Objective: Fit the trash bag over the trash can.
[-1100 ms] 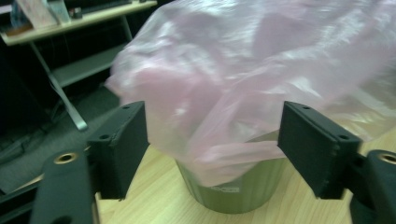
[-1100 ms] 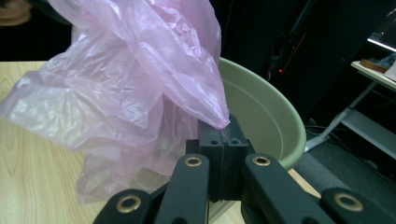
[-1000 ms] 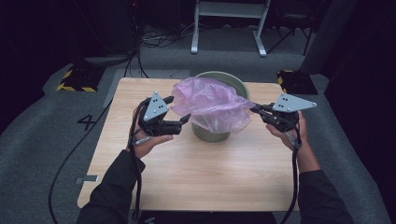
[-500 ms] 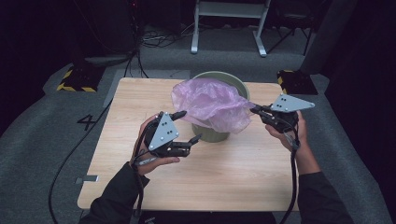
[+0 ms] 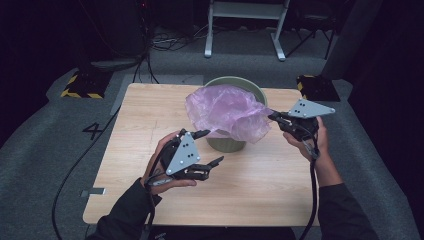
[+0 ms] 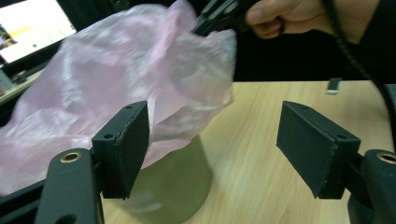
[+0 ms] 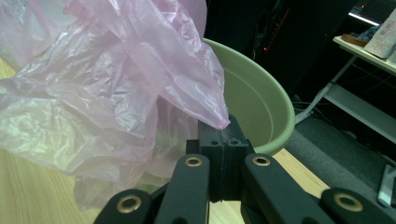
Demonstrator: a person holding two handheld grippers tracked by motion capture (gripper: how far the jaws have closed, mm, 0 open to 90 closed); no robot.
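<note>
The pink bag was seen pinched in the closed right gripper beside the green bin — the left gripper, just narrowing, gaped empty

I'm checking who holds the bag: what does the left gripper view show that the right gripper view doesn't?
Left gripper view alone: the left hand-held gripper, jaws apart with nothing between them, and the bin's outer side. Right gripper view alone: the right hand-held gripper shut on a corner of the bag, and the bin's open rim. Both: the pink bag draped over the green bin on the table.
</note>
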